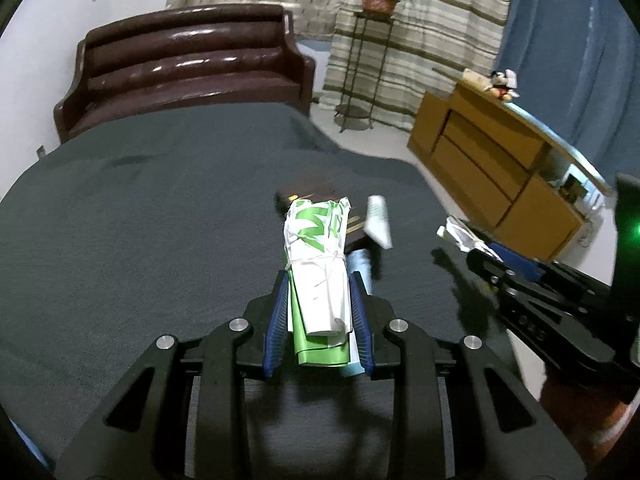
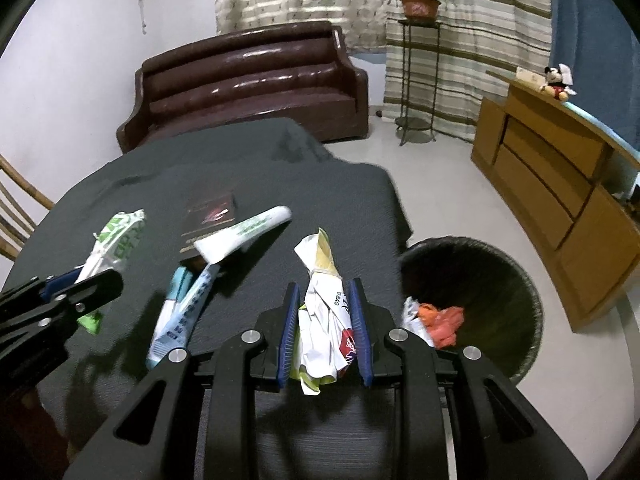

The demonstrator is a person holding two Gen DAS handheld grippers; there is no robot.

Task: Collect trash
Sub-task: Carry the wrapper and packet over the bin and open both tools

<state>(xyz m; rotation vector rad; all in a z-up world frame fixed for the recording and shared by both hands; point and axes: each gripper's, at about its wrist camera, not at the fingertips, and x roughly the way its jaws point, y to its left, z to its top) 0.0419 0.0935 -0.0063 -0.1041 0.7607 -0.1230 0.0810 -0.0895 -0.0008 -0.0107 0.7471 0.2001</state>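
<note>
Trash is mid-collection: the left gripper [image 1: 320,312] has its jaws clamped narrow on a green-and-white wrapper [image 1: 318,264] above the counter [image 1: 140,220], and the right gripper [image 2: 325,316] grips a crumpled white wrapper [image 2: 326,300] just as tightly. More wrappers [image 2: 192,300] lie on the counter. Next, I judge, each load must be carried over the black bin [image 2: 480,280] beside it and released.

Two grippers, left [image 1: 318,312] and right [image 2: 326,324], each clamp one wrapper: a green-and-white wrapper [image 1: 316,256] and a crumpled white wrapper [image 2: 326,312]. On the table lie one dark booklet [image 2: 208,220], one white tube [image 2: 244,236] and one pale blue packet [image 2: 180,312]. One wastebasket [image 2: 480,276], one sofa [image 2: 248,84], one potted plant [image 2: 418,0].
</note>
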